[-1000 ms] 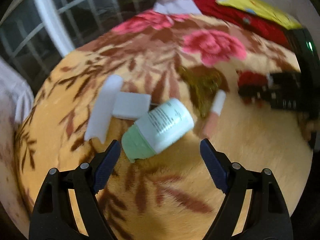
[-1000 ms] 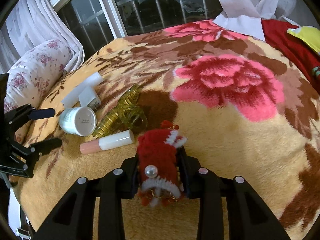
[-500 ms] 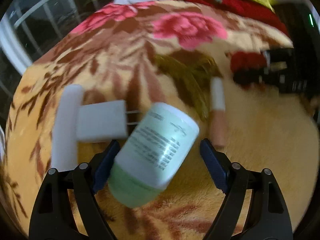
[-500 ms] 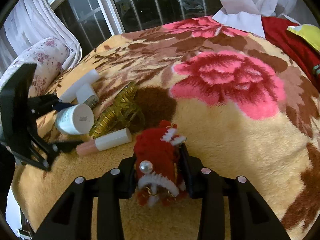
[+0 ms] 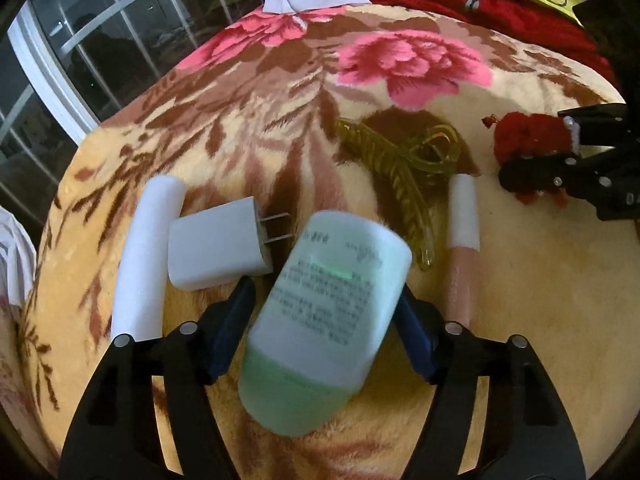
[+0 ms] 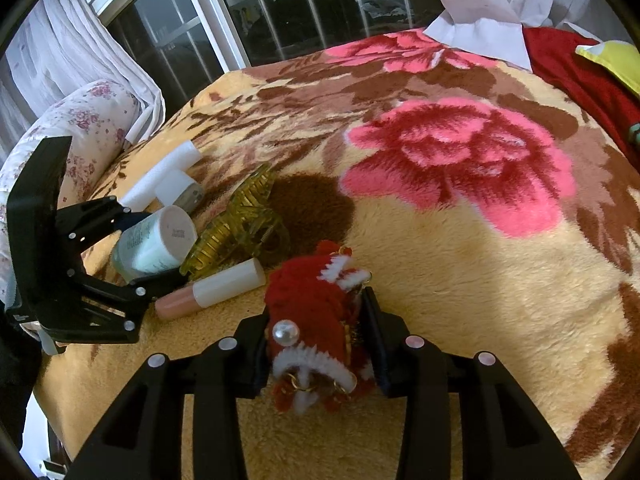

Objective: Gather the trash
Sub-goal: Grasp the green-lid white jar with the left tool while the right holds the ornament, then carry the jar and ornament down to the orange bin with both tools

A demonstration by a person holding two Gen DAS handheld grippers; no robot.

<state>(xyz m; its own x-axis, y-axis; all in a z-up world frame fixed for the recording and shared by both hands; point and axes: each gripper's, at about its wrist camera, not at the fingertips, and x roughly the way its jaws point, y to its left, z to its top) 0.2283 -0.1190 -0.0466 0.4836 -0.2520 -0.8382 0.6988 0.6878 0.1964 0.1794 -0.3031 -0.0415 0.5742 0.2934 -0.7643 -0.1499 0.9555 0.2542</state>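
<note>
Lying on its side on the flowered blanket [image 5: 248,92], the pale green bottle [image 5: 328,320] sits between the two fingers of the left gripper [image 5: 324,320], its green cap end toward the camera and its flat base pointing away. The jaws have just been closing around the bottle; the blue pads [image 5: 230,328] stand against its two sides, though the frames do not settle whether they press on it yet. Just left of the bottle rest a white charger plug [image 5: 218,246] and a white foam stick [image 5: 146,256], the plug touching the stick. To the right lie a yellow hair claw [image 5: 400,168] and a pink tube with a white cap [image 5: 460,248], the tube just beside the right-hand finger. Farther right, the right gripper [image 6: 320,344] is clamped, jaws partly apart, on a red knitted ornament [image 6: 316,312] with white trim and a pearl bead, held low over the blanket. Behind the bed, a barred window [image 6: 288,12] and a white curtain [image 6: 68,60] are visible.
</note>
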